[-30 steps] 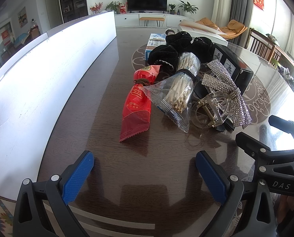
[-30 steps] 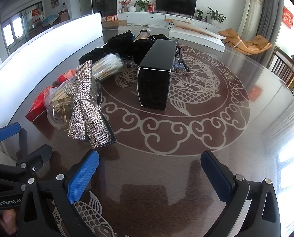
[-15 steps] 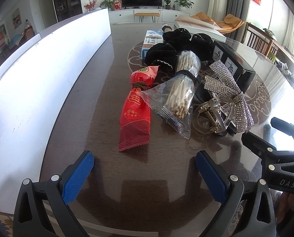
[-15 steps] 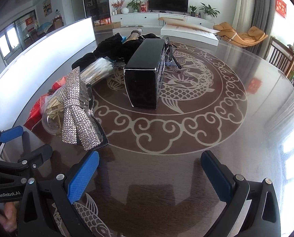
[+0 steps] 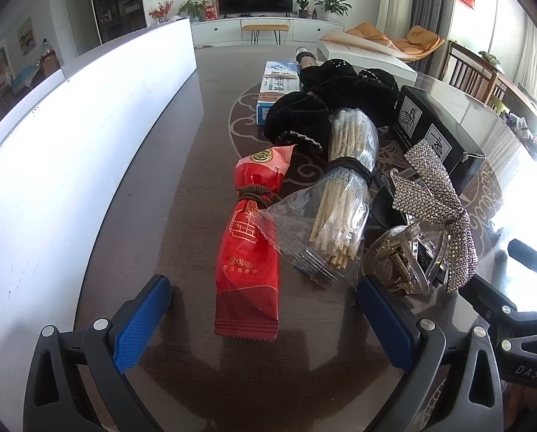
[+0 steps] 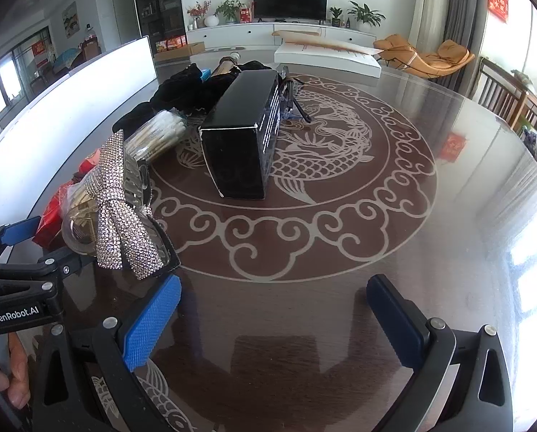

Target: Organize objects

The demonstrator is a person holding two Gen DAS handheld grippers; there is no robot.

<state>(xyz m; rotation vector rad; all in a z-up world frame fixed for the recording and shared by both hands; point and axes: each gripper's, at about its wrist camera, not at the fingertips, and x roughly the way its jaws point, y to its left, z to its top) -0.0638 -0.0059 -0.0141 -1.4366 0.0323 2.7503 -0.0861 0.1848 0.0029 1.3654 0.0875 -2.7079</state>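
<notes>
Packet dead ahead of the left claw [image 5: 261, 318]! The red snack packet [image 5: 248, 252] lies on the bench [image 5: 153, 223] with its long axis running straight away from that claw, its near crimped end just between the two blue pads, not touching either. Jaws spread wide, holding nothing. Just to its right sit the bag of sticks [image 5: 340, 212], the clear hair clip [image 5: 405, 262] and the sparkly bow [image 5: 437, 208], crowded together near the bench's left edge. The right claw [image 6: 272, 320] is wide open too, empty, facing bare bench with the black box [image 6: 243, 140] well beyond. The left one looks nearer to the packet, I'd say.
</notes>
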